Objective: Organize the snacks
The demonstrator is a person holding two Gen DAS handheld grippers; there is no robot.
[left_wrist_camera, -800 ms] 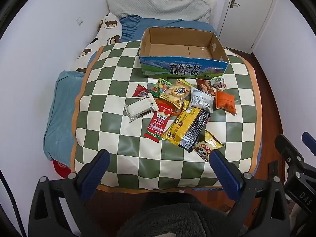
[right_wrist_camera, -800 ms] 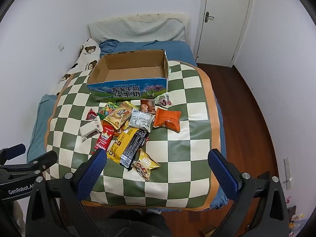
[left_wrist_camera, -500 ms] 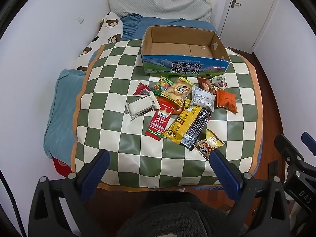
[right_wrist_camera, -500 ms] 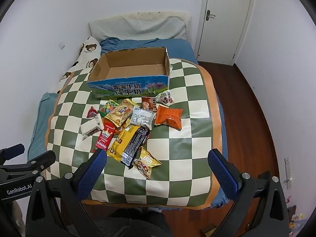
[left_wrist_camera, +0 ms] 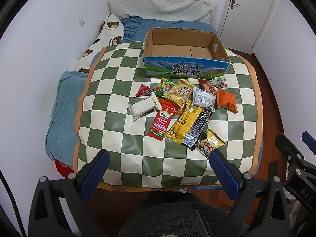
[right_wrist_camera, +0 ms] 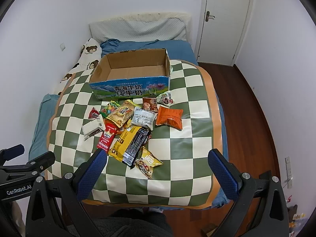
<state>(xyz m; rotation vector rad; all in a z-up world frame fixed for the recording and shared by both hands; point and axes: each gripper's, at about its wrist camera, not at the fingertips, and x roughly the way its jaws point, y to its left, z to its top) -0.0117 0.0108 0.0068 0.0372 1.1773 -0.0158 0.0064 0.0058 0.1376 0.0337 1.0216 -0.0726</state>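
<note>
My right gripper [right_wrist_camera: 158, 165] hangs with its blue fingers [right_wrist_camera: 91, 170] spread wide and nothing between them, above the near edge of the checkered blanket [right_wrist_camera: 187, 118]. Snack packets [right_wrist_camera: 130, 130] lie heaped before the open cardboard box [right_wrist_camera: 131, 87]; the orange packet [right_wrist_camera: 169, 117] lies rightmost.

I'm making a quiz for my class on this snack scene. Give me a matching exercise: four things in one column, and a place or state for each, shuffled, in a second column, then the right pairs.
Things
1. cardboard box
2. orange packet
3. panda packet
4. red triangular packet

Places or states
A. nearest the camera in the pile
B. at the pile's left edge
C. open-topped and holding nothing, behind the pile
D. at the pile's right edge

Pairs: 1-C, 2-D, 3-A, 4-B
</note>
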